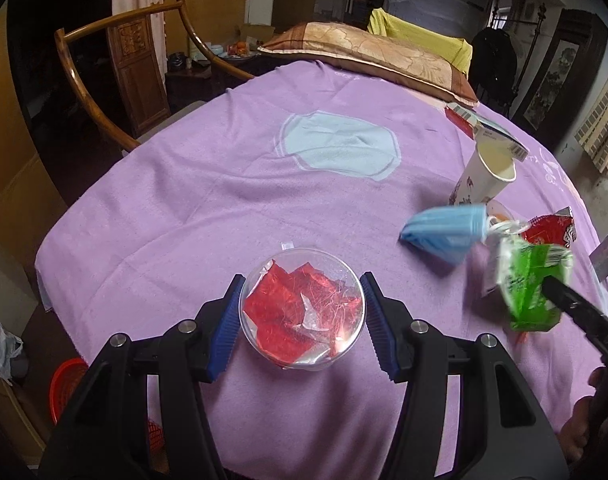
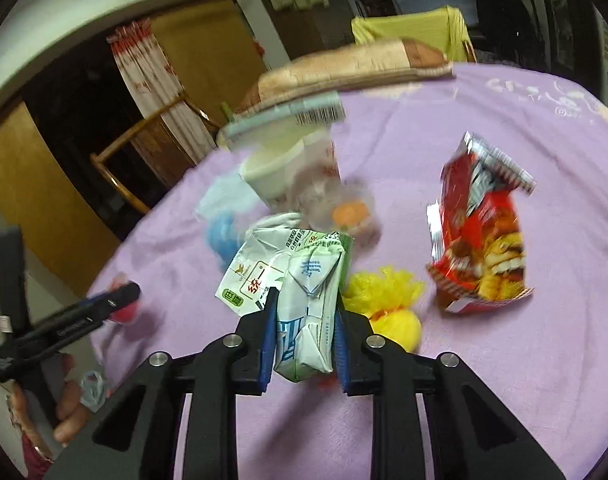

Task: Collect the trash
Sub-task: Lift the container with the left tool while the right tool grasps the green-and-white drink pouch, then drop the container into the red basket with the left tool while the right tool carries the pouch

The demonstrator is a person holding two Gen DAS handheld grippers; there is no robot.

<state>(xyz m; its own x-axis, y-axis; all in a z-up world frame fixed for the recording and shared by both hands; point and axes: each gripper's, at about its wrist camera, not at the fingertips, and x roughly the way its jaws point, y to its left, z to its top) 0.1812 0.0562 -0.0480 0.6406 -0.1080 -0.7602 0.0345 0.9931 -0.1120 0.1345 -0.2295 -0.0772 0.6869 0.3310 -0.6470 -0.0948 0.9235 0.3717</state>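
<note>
My left gripper (image 1: 302, 280) is shut on a clear plastic cup (image 1: 304, 320) with red foil scraps inside, held just above the purple blanket (image 1: 223, 184). My right gripper (image 2: 306, 300) is shut on a crumpled green and white drink carton (image 2: 304, 264). In the left wrist view that carton (image 1: 528, 288) hangs at the right, with one black finger (image 1: 564, 298) of the right gripper on it. The right wrist view shows the left gripper (image 2: 119, 300) at the far left, blurred, in a person's hand.
On the blanket lie a blue face mask (image 1: 444, 232), a paper cup (image 1: 484, 176) with a peeled lid, a red snack bag (image 2: 484, 240), a yellow fluffy thing (image 2: 388, 300) and a small clear cup (image 2: 348, 212). A pillow (image 1: 368, 48) lies at the far edge. A wooden chair (image 1: 103, 80) stands left, a red basket (image 1: 67, 384) on the floor.
</note>
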